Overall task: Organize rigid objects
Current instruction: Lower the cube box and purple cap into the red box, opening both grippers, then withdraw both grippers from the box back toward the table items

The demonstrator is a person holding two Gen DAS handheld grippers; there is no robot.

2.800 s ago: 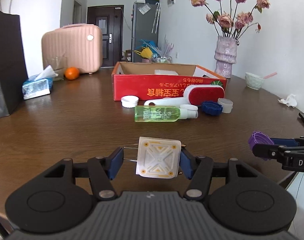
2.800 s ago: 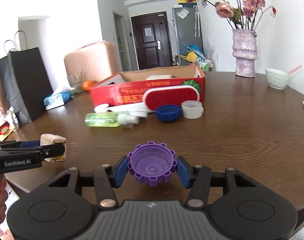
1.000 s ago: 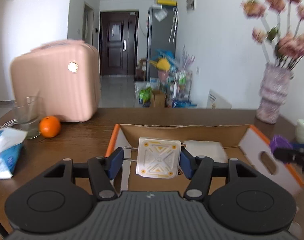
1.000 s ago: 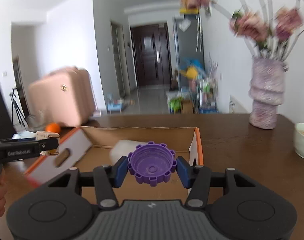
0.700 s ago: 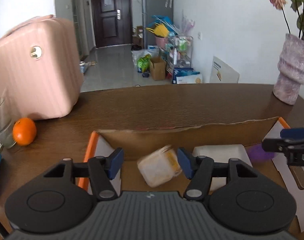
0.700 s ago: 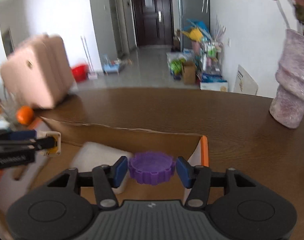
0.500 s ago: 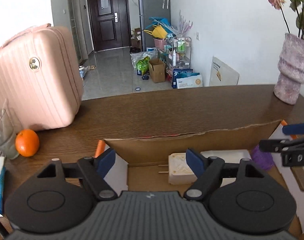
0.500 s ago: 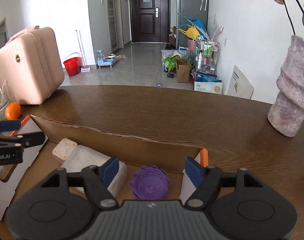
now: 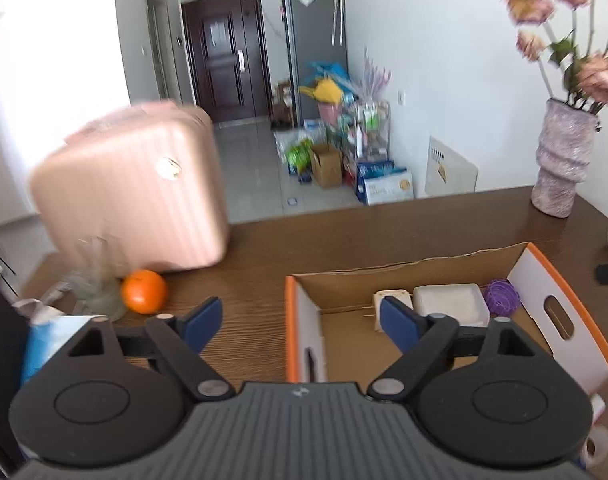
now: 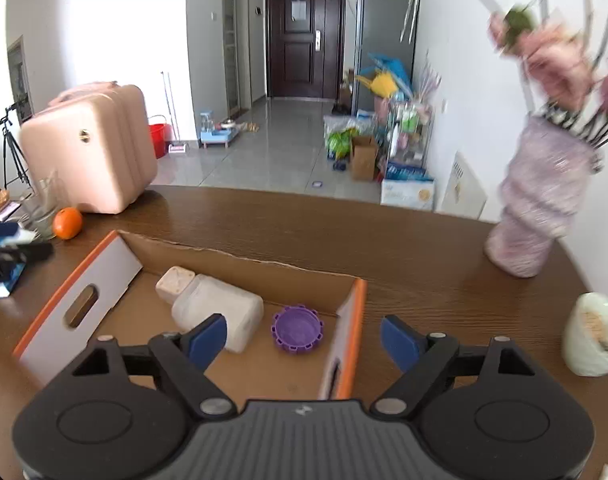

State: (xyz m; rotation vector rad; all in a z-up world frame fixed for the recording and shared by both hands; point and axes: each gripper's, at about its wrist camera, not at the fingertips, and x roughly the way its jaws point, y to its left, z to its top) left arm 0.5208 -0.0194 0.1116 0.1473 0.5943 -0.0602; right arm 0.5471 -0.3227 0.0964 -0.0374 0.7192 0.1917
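Note:
An open cardboard box (image 9: 560, 280) with orange edges sits on the brown table; it also shows in the right wrist view (image 10: 120, 256). Inside lie a cream plug adapter (image 9: 392, 298), a white box (image 9: 450, 302) and a purple cap (image 9: 502, 292). In the right wrist view the adapter (image 10: 175, 283), the white box (image 10: 220, 312) and the cap (image 10: 298, 328) lie on the box floor. My left gripper (image 9: 302, 322) is open and empty, left of the box. My right gripper (image 10: 304, 340) is open and empty above the box's right wall.
A pink suitcase (image 9: 136, 196), an orange (image 9: 144, 292), a glass (image 9: 94, 284) and a blue tissue pack (image 9: 44, 344) stand at the left. A vase of flowers (image 10: 540, 208) and a pale bowl (image 10: 592, 332) stand at the right. The left gripper's tip shows in the right wrist view (image 10: 12, 256).
Both grippers opened and dropped the adapter and the purple cap into the box. Both have since pulled back; the left one swung to the left of the box.

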